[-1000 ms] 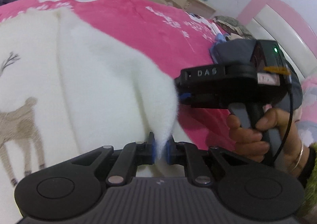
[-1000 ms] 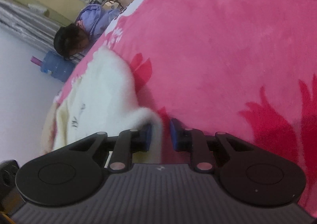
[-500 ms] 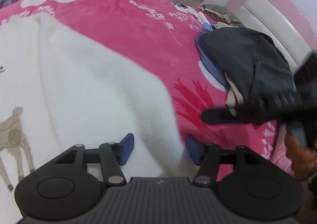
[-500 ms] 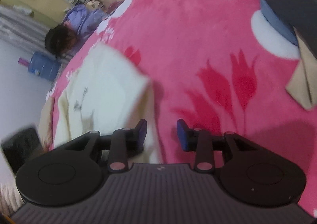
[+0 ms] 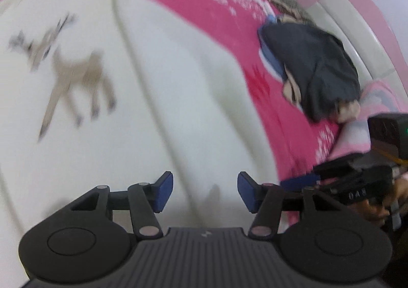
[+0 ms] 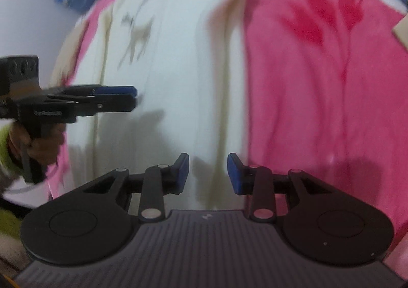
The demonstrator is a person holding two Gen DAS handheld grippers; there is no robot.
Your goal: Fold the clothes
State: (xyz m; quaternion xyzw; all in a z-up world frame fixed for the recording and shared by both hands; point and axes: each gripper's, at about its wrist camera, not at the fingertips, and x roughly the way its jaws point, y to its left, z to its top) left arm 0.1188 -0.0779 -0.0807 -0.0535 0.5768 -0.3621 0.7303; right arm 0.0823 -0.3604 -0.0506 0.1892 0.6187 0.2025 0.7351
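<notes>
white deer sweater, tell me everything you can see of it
The white deer sweater is a fluffy, fleece-like white garment with a tan deer print, blurred in both views. It lies spread flat on the pink blanket, with soft lengthwise creases and one side apparently folded over, leaving a straight edge along the pink. Neither the left gripper nor the right gripper holds it; both are open above it. A dark clothes pile lies apart from it.

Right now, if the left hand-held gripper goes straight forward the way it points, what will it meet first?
Most likely the white garment, which lies directly ahead of the open left hand-held gripper on the pink blanket. Motion blur makes the depth uncertain.
</notes>
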